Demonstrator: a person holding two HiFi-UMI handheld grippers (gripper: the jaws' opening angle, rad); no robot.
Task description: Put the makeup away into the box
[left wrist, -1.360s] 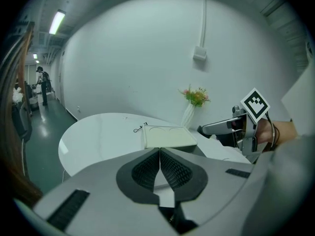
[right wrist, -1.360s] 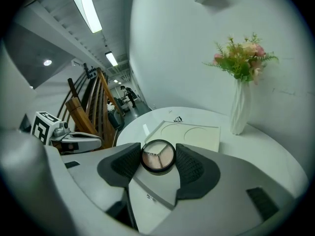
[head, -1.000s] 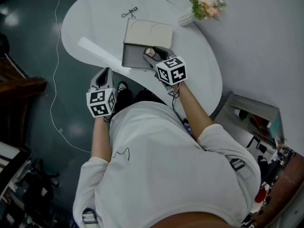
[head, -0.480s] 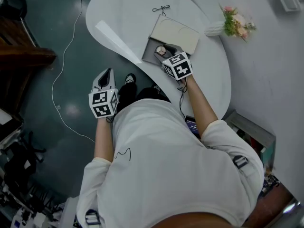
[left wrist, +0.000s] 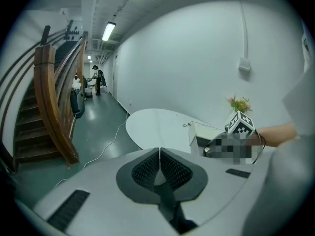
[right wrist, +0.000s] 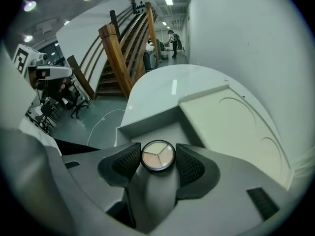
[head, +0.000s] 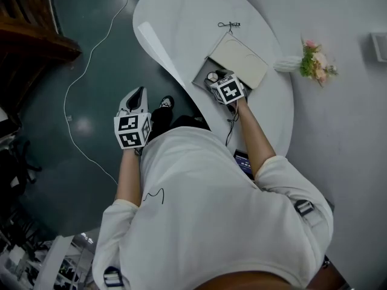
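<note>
We have the right gripper [head: 214, 80] clamped on the round compact [right wrist: 157, 156], just above the box [right wrist: 147, 125] and its open tray. The left gripper [left wrist: 159, 168] is pinched together on nothing, well off the box. Risk: the thin edge grip slips and the compact hits the box wall.

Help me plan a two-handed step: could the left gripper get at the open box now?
Probably yes: the left gripper hangs shut over the floor with only table between it and the box, though the right gripper, holding the compact, crowds its tray.
</note>
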